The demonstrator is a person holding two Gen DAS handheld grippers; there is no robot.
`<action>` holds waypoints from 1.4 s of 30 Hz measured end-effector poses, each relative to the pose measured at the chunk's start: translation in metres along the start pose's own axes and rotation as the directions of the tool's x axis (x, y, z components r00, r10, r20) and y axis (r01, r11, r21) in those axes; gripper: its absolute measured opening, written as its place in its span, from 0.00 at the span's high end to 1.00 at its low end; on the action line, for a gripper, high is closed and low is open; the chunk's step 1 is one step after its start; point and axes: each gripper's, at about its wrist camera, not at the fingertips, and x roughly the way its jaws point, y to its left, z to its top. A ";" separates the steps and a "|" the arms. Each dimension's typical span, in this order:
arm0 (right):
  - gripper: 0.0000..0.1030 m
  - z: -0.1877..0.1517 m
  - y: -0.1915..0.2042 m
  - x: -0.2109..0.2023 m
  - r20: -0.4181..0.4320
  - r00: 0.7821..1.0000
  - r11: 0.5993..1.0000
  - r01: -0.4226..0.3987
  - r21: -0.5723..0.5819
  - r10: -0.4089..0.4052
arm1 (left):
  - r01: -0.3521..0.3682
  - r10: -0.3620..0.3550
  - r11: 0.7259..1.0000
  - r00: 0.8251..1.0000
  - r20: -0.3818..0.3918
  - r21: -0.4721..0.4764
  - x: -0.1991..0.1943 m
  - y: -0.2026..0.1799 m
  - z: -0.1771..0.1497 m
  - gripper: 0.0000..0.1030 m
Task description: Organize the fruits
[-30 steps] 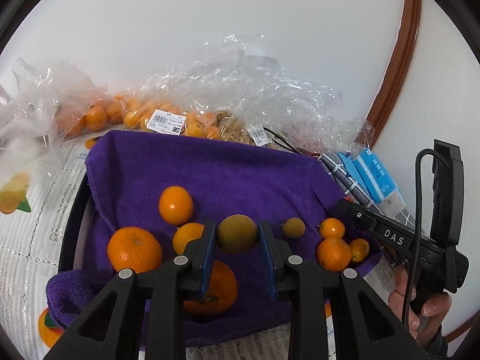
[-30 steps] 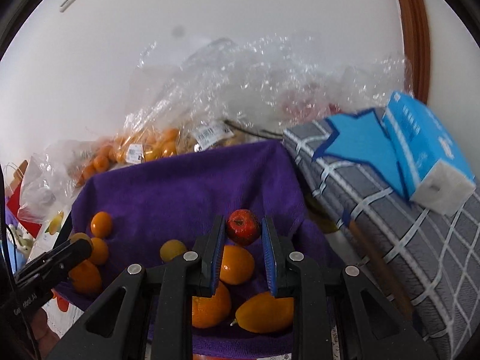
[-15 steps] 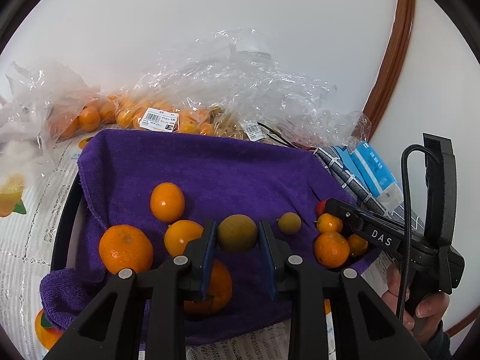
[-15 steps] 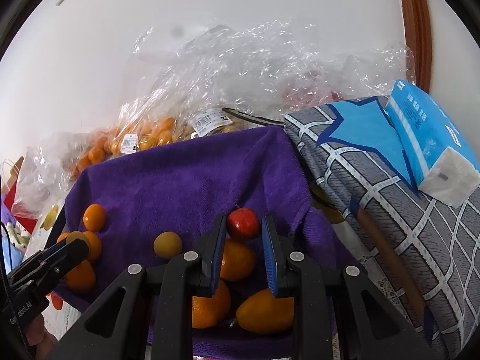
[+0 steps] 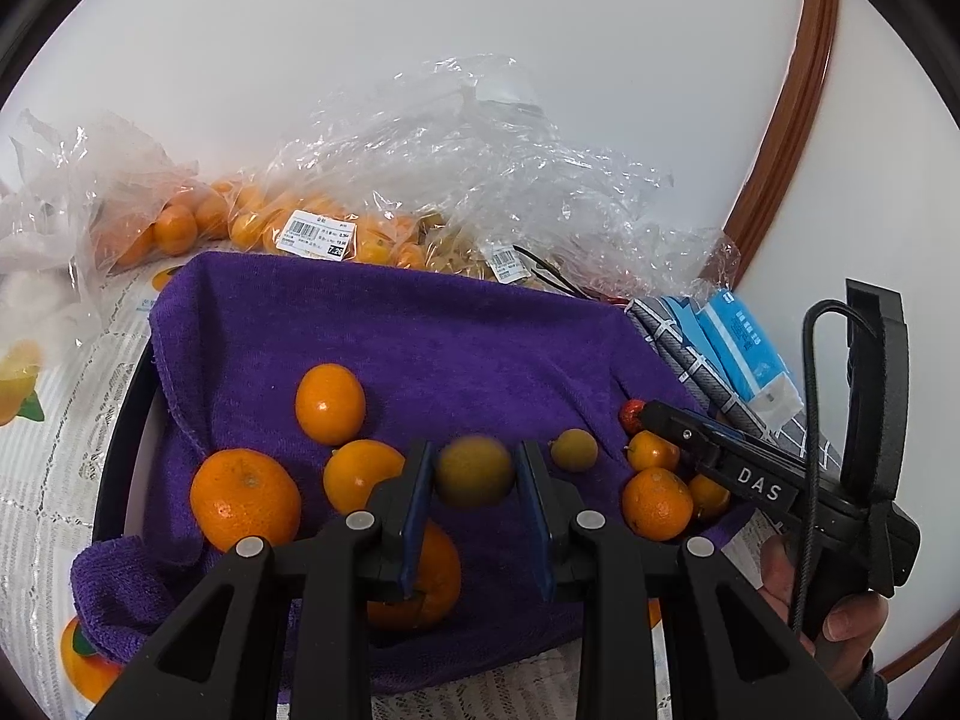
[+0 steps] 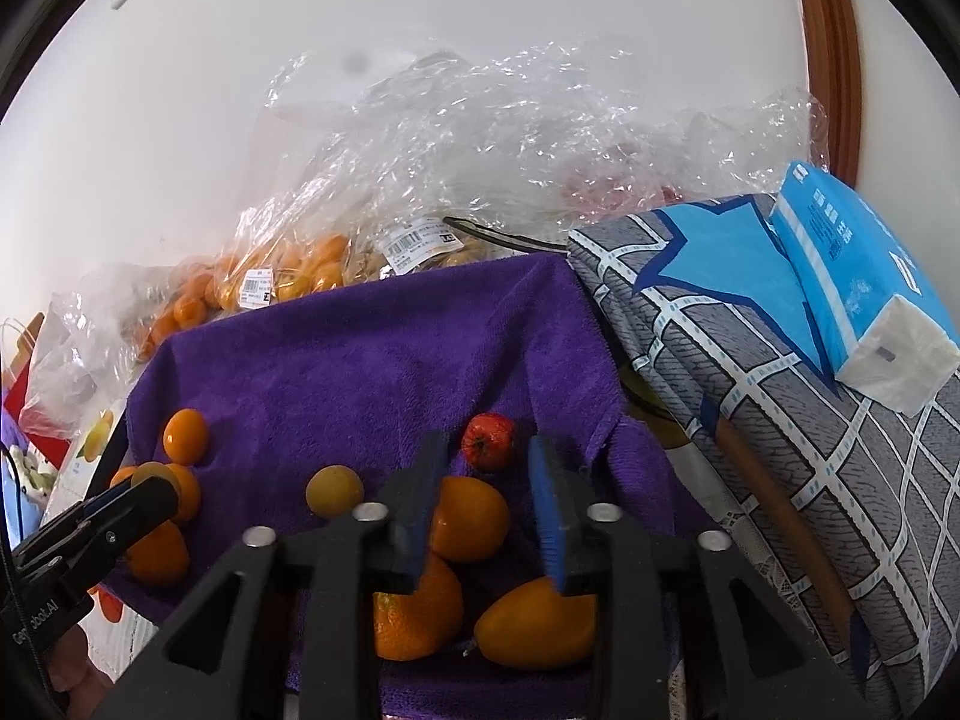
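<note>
A purple towel (image 5: 420, 330) lies over a black round tray (image 5: 117, 432) and carries several oranges and small fruits. My left gripper (image 5: 474, 450) is shut on a yellow-green round fruit (image 5: 474, 474), held just above the towel, beside a large orange (image 5: 245, 498). My right gripper (image 6: 487, 441) is opening its jaws. A small red fruit (image 6: 489, 443) rests on the towel (image 6: 360, 360) between the fingertips, and neither pad touches it. From the left wrist view, the right gripper (image 5: 651, 417) reaches in from the right with the red fruit (image 5: 630, 414) at its tip.
Clear plastic bags of small oranges (image 5: 312, 228) are heaped against the white wall behind the towel. A grey checked cloth (image 6: 750, 390) with a blue tissue pack (image 6: 852, 276) on it rises at the right. A hand (image 5: 840, 612) grips the right tool.
The right gripper's pads have drawn apart from the red fruit, which now sits loose on the towel. The left gripper still clasps the yellow-green fruit in the same spot.
</note>
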 end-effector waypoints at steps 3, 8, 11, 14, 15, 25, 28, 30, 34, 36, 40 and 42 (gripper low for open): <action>0.54 0.001 -0.002 -0.004 0.023 1.000 1.000 0.000 0.012 0.000 | 0.003 -0.003 1.000 1.000 0.002 -0.004 0.000 0.001 0.000 0.67; 0.48 0.001 0.000 -0.011 0.055 0.998 1.000 0.009 0.008 -0.010 | 0.000 0.000 1.000 1.000 0.005 -0.004 0.000 0.001 0.000 0.63; 0.42 0.000 0.004 -0.013 0.066 0.998 1.000 0.015 -0.008 -0.014 | -0.004 0.004 1.000 1.000 0.008 -0.006 0.000 0.001 0.000 0.59; 0.38 -0.001 0.010 -0.015 0.072 0.997 0.999 0.024 -0.030 -0.022 | -0.002 0.002 1.000 1.000 0.009 -0.014 -0.001 0.002 0.001 0.58; 0.37 -0.001 0.012 -0.016 0.075 0.997 0.999 0.026 -0.036 -0.023 | -0.004 0.005 1.000 1.000 0.014 -0.016 -0.001 0.003 0.001 0.57; 0.32 -0.005 0.025 -0.036 0.106 0.994 0.996 0.034 -0.081 -0.025 | -0.055 0.055 0.998 0.998 0.040 -0.008 -0.007 0.003 0.003 0.49; 0.32 -0.002 0.029 -0.050 0.073 0.997 0.998 0.036 -0.056 -0.032 | -0.084 0.083 0.996 0.996 0.037 0.018 -0.017 -0.003 0.007 0.47; 0.32 -0.002 0.033 -0.067 0.061 0.997 0.997 0.051 -0.059 -0.047 | -0.107 0.107 0.994 0.993 0.042 0.019 -0.030 -0.007 0.010 0.43; 0.32 -0.003 0.041 -0.111 0.045 0.998 0.996 0.052 -0.067 -0.049 | -0.149 0.147 0.988 0.988 0.045 0.046 -0.072 -0.026 0.012 0.36; 0.32 -0.005 0.045 -0.132 0.028 0.999 0.997 0.044 -0.063 -0.042 | -0.167 0.163 0.985 0.984 0.069 0.052 -0.099 -0.036 0.011 0.27; 0.30 -0.014 0.056 -0.180 0.049 0.996 0.995 0.075 -0.060 -0.072 | -0.190 0.185 0.980 0.978 0.095 0.053 -0.152 -0.051 0.005 0.18; 0.20 -0.020 0.064 -0.206 0.070 0.993 0.992 0.096 -0.077 -0.090 | -0.217 0.210 0.974 0.971 0.114 0.056 -0.175 -0.058 0.001 0.15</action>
